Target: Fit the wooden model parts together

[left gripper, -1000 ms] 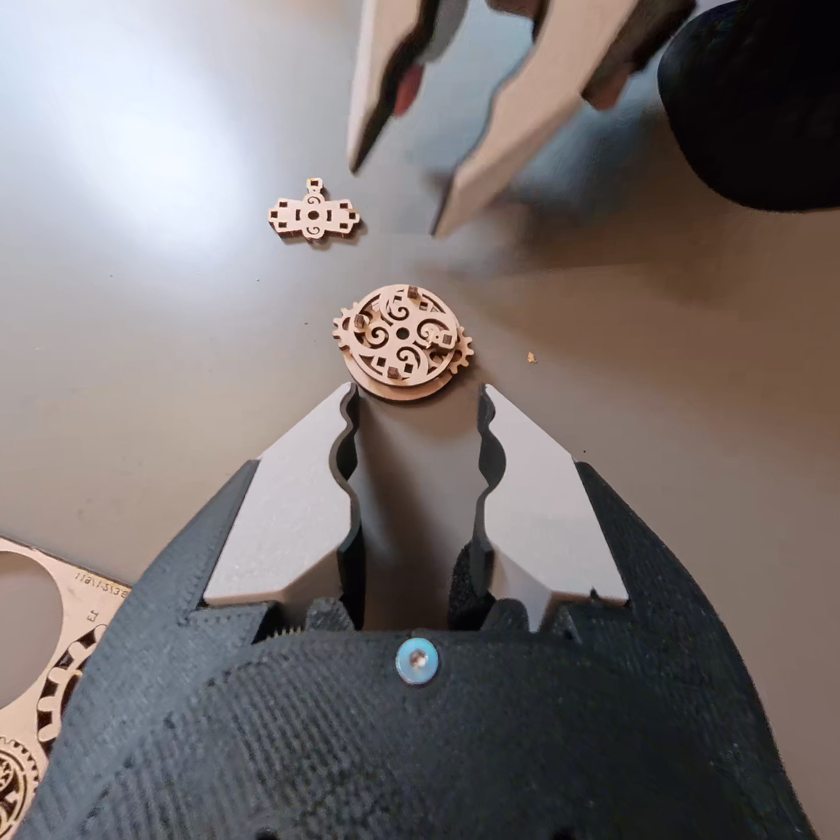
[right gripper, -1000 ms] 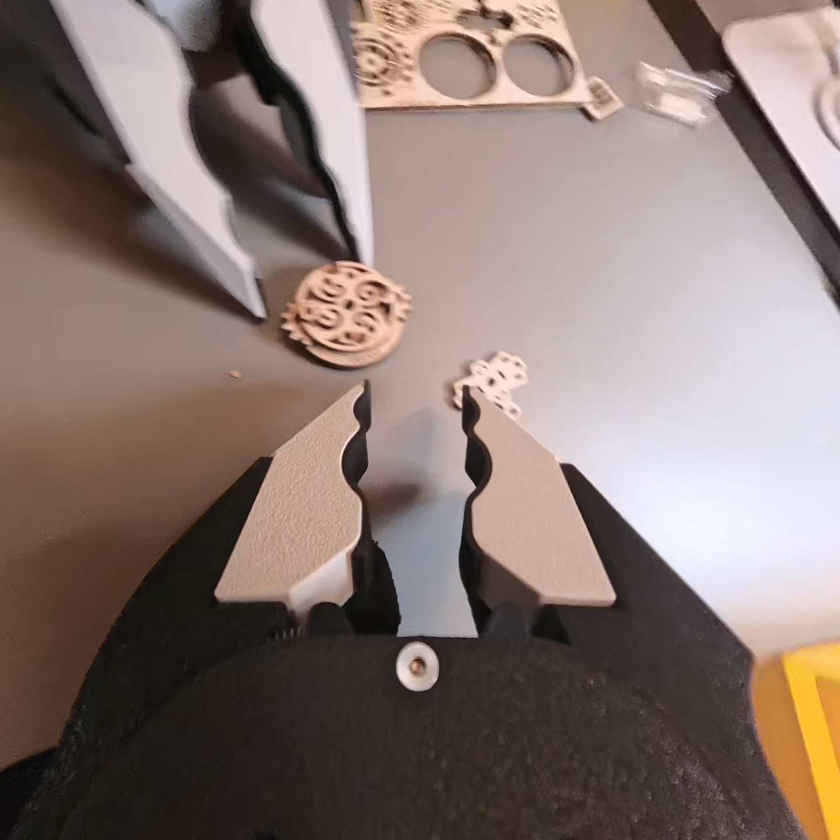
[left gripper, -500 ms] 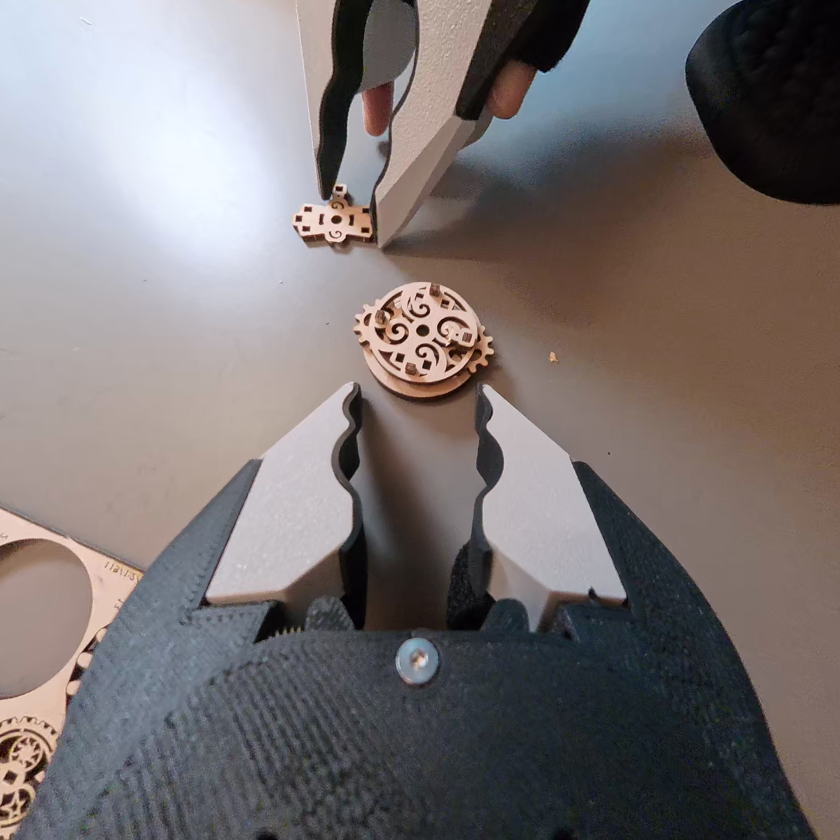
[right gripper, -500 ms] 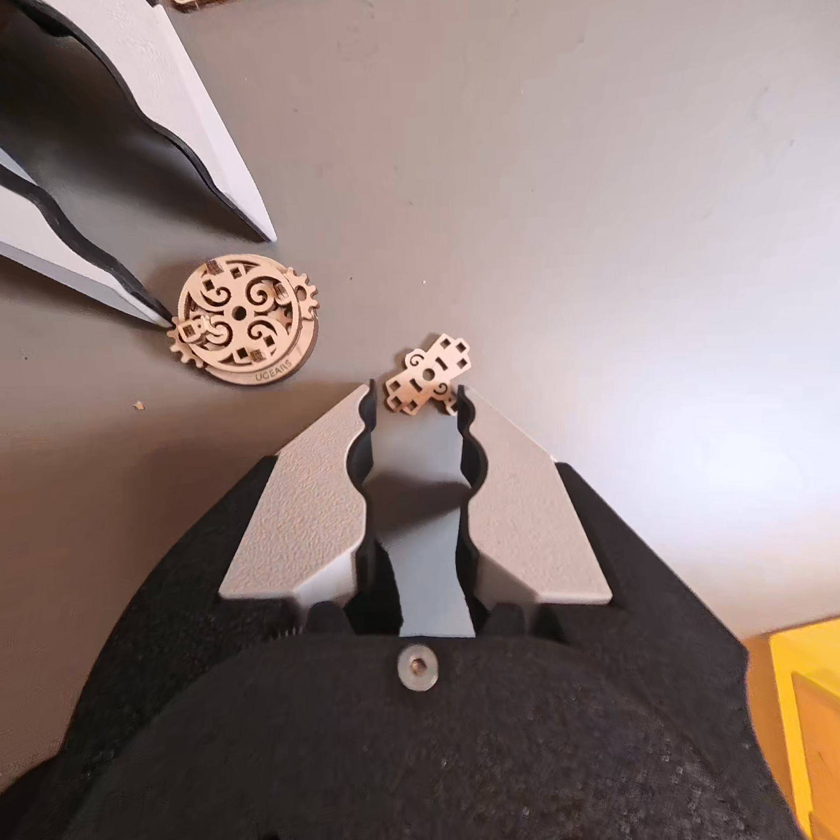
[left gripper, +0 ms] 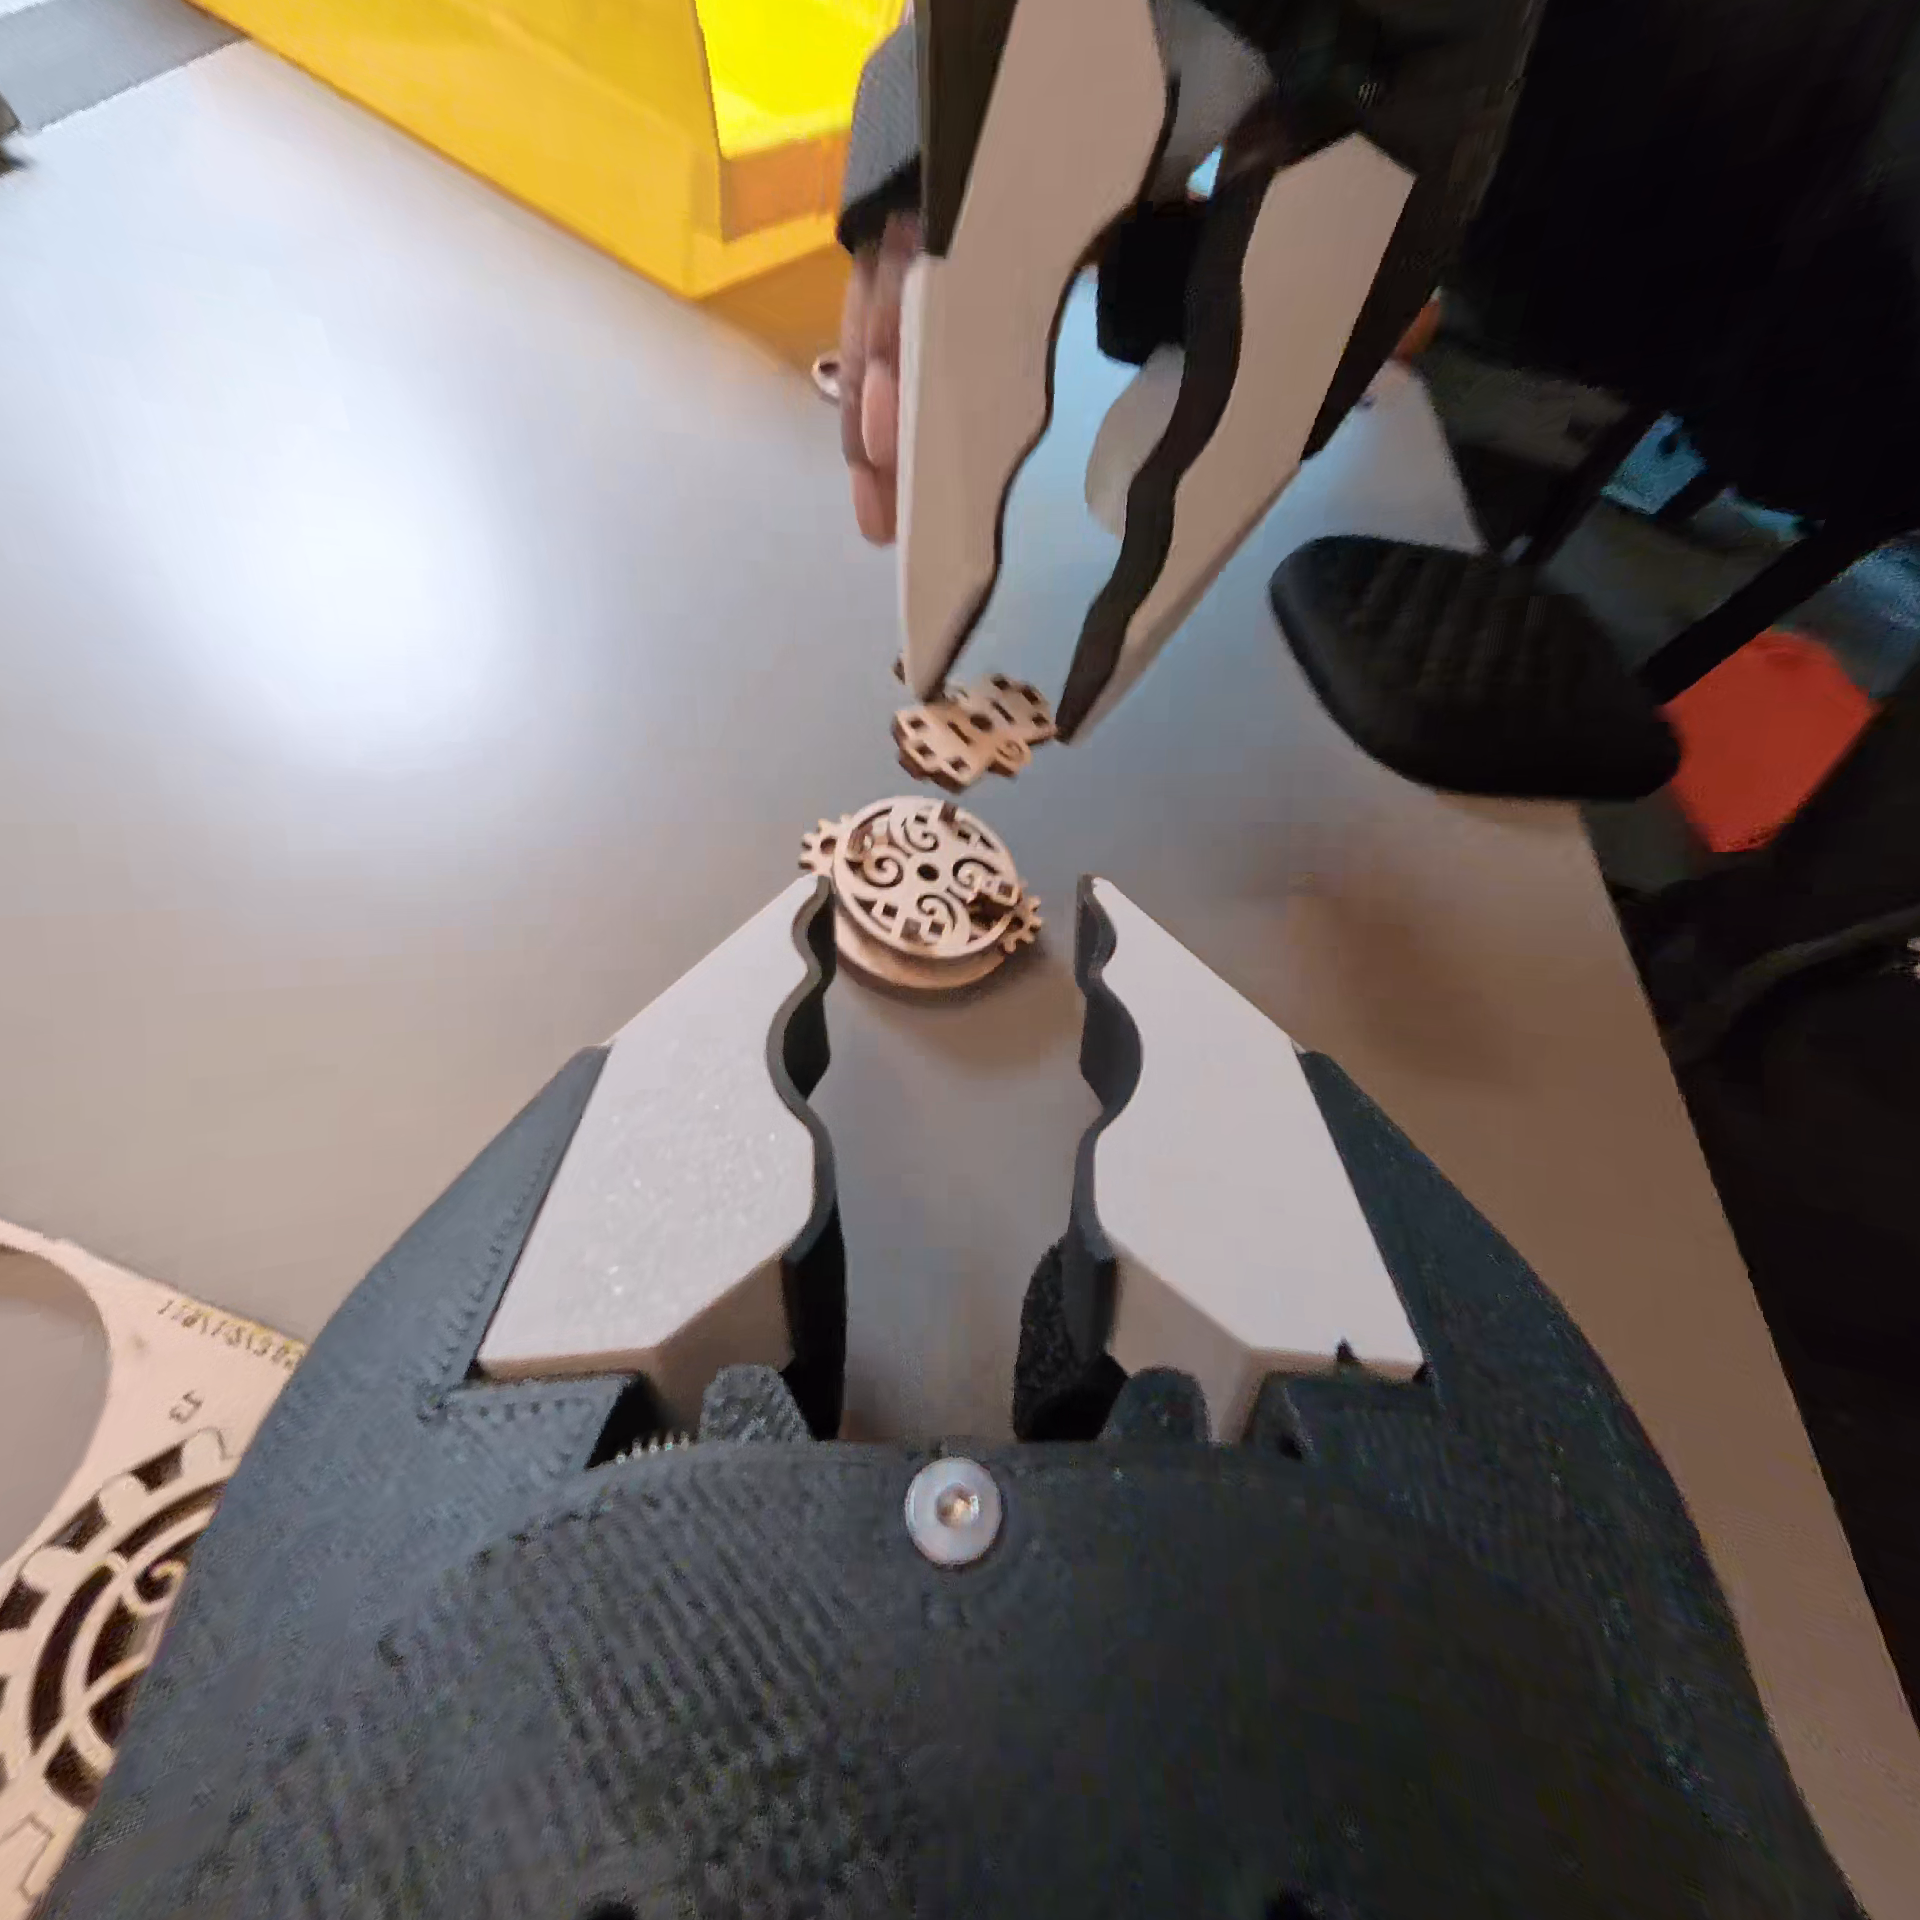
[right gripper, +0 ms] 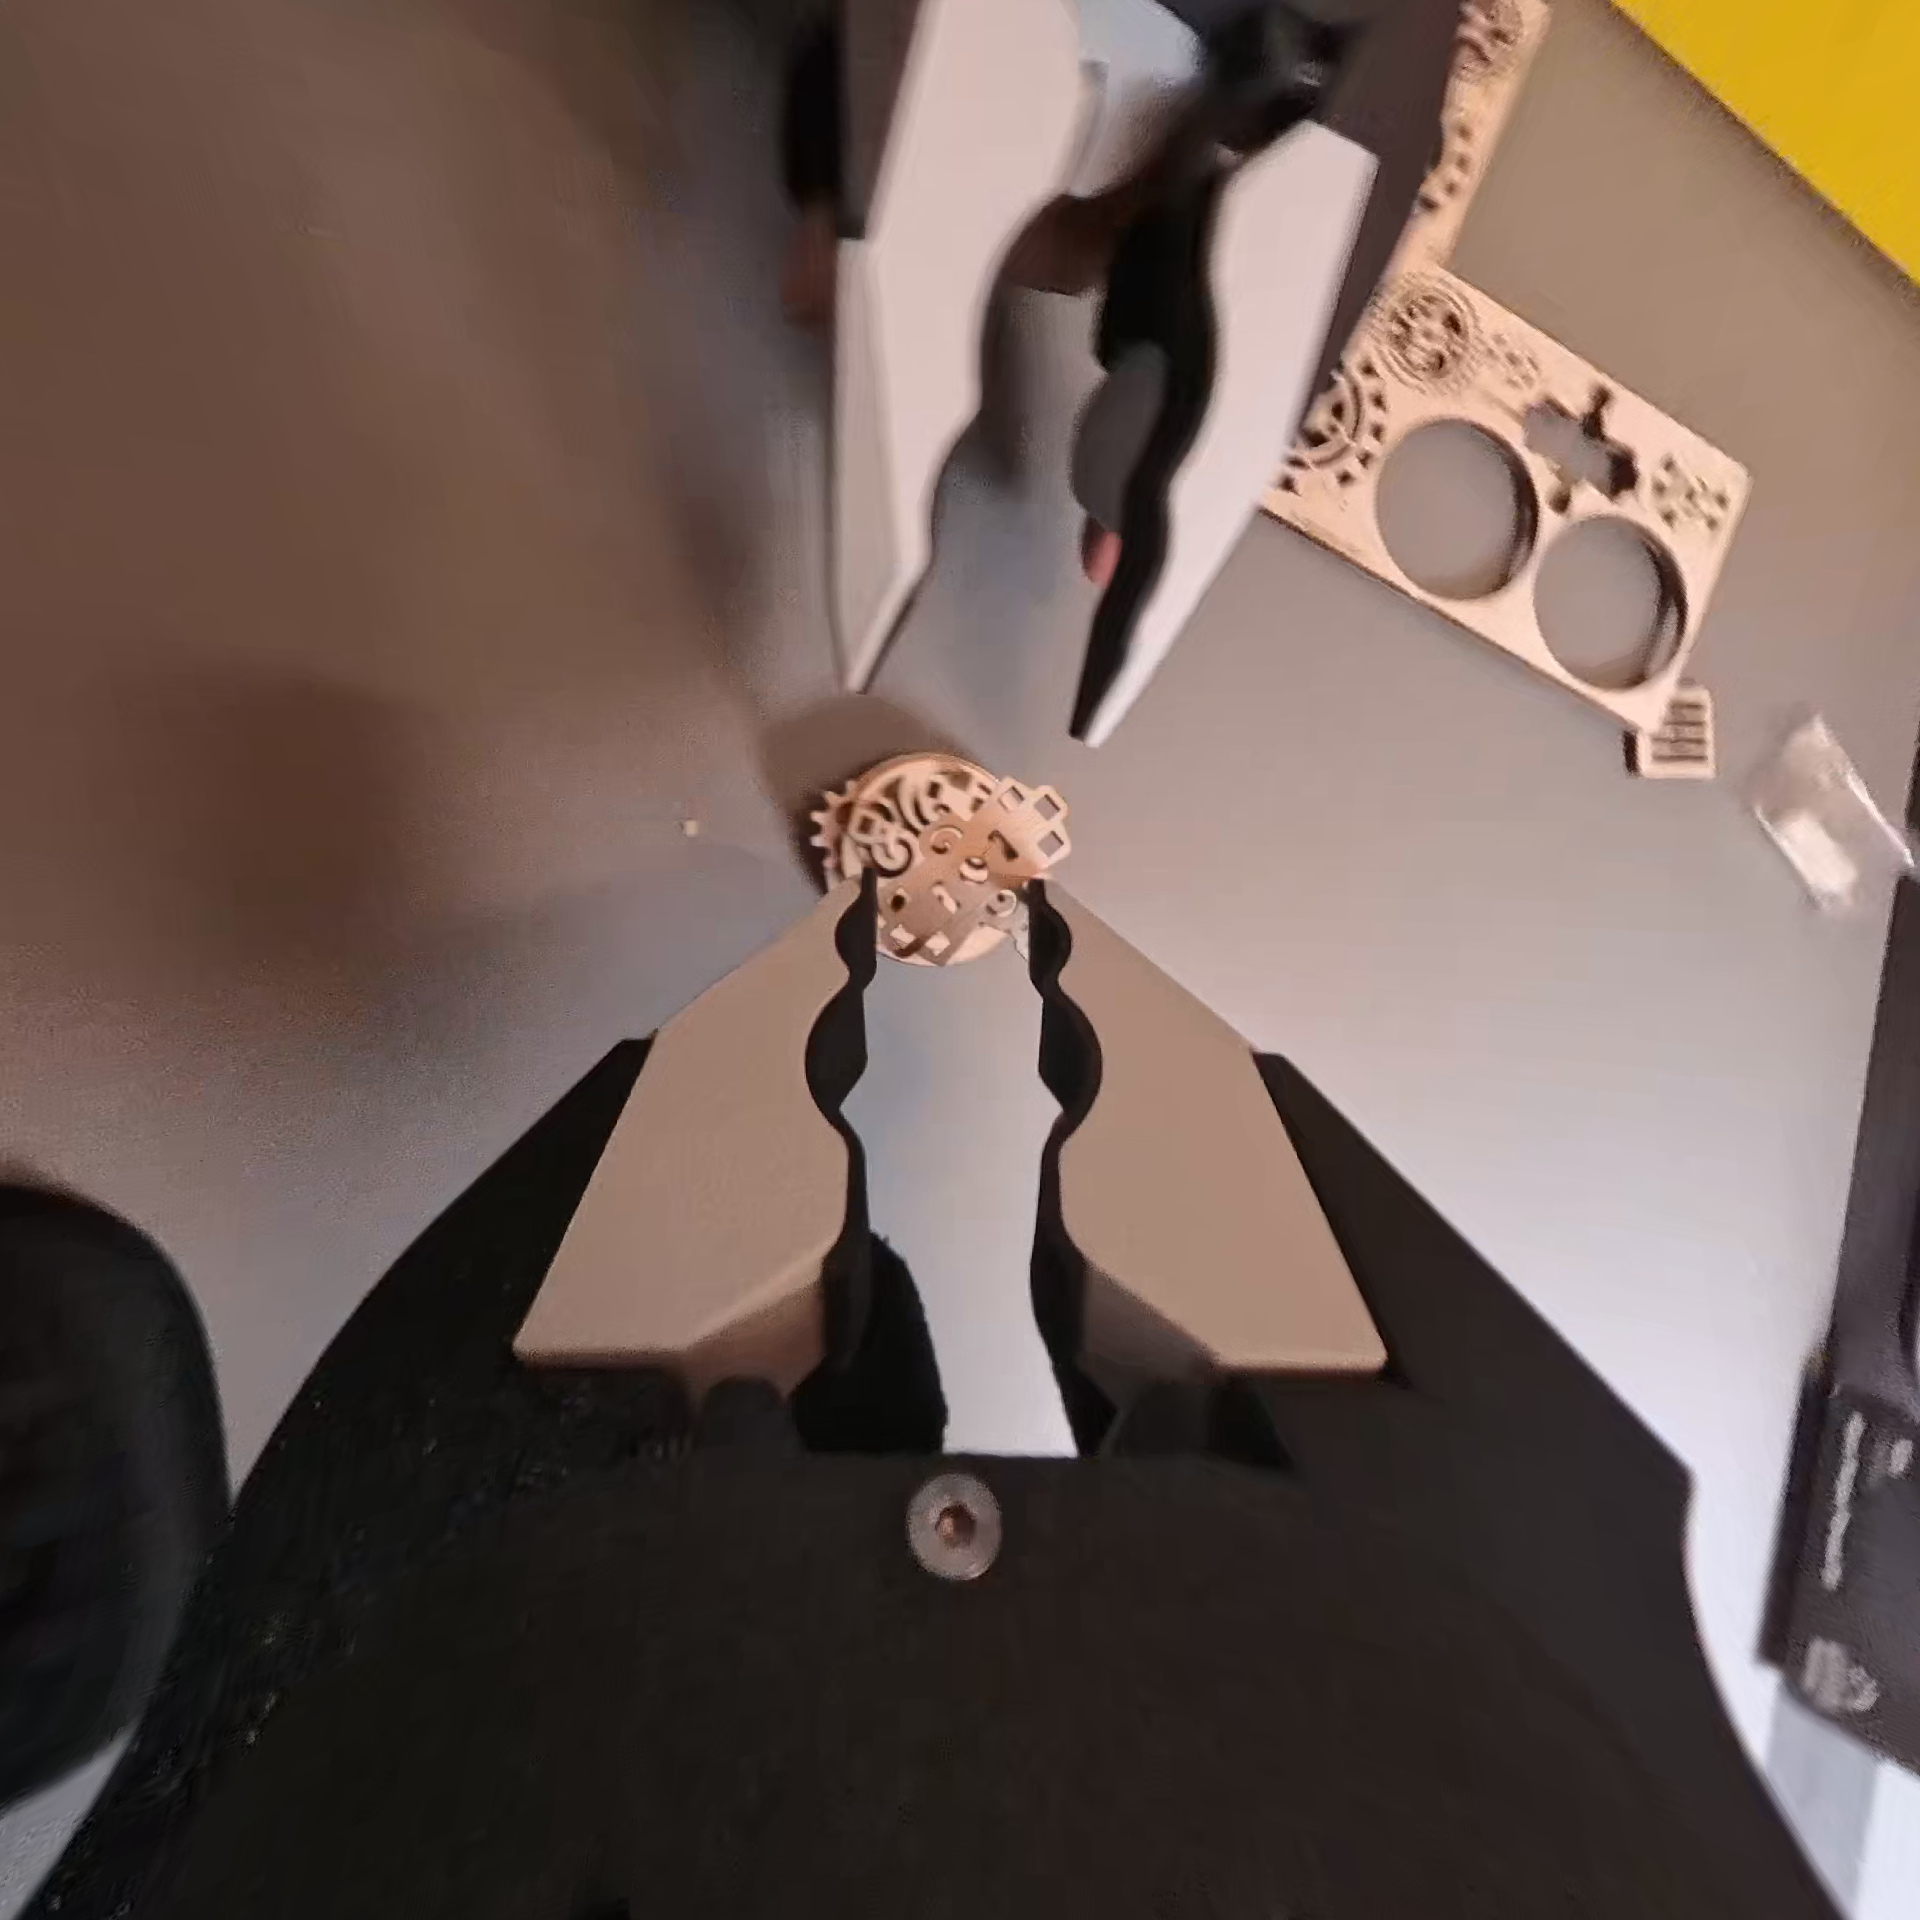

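Left wrist view, left to right. At the lower left edge, beside the gripper body, lies a laser-cut wooden parts sheet with a round cut-out. A yellow bin stands well beyond, at the far side of the grey table. The left gripper rests low with its jaws spread wide and nothing clamped; the round wooden gear assembly lies flat on the table between the fingertips, against the left one and apart from the right. Just beyond it, off the table surface, the right gripper points down and pinches the small cross-shaped wooden part at its tips. A black padded object sits to the right, past the table edge.

Right wrist view, left to right. A small crumb lies on the table left of the fingertips. The right gripper is at a narrow setting, clamped on the cross-shaped wooden part, which overlaps the gear assembly from this angle; whether the two touch cannot be told. The left gripper stands directly beyond, blurred. Farther right lie the parts sheet with two round holes, a small clear plastic bag, and a black box at the right edge.
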A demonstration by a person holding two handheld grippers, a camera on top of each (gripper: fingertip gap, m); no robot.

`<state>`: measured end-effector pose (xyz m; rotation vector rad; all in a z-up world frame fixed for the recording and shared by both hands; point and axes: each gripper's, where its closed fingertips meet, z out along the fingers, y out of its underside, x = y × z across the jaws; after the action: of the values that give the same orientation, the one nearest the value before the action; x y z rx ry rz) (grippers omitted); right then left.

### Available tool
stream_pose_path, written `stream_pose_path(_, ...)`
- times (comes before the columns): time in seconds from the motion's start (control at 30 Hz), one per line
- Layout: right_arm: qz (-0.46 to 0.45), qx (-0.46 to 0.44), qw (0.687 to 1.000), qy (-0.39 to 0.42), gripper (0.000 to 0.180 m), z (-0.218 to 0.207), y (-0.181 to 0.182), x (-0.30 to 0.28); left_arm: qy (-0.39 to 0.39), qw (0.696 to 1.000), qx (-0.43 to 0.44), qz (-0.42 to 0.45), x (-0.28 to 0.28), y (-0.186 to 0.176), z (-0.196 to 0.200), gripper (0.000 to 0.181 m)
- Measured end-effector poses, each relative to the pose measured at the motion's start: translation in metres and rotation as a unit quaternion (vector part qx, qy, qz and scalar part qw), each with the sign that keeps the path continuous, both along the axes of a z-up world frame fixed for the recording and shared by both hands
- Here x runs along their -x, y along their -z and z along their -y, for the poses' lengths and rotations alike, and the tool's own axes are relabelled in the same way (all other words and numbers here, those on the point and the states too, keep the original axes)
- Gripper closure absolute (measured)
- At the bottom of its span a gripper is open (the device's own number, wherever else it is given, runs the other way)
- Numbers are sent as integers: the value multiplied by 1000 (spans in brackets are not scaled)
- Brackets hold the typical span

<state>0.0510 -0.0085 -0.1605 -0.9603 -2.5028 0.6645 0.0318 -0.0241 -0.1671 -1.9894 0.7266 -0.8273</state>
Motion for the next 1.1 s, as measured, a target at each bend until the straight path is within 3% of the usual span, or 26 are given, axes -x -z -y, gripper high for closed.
stream_pose_path(0.23, 43, -11, 994, -98, 153, 20, 9, 5, 40, 995, -77, -58, -9, -1, 1, 148)
stream_pose_path(0.47, 41, 0, 993, -108, 153, 19, 12, 8, 39, 993, -81, -77, -6, 4, -2, 163)
stream_pose_path(0.8, -27, 26, 995, 88, 140, -6, 11, 1, -23, 996, -70, -58, -3, 1, -16, 163)
stream_pose_path(0.93, -54, 42, 983, 171, 149, -7, 27, -4, -26, 995, -68, -65, -9, 5, -16, 163)
stream_pose_path(1.1, -73, 79, 974, 201, 160, -3, 31, -5, -24, 994, -60, -85, -11, 15, -15, 163)
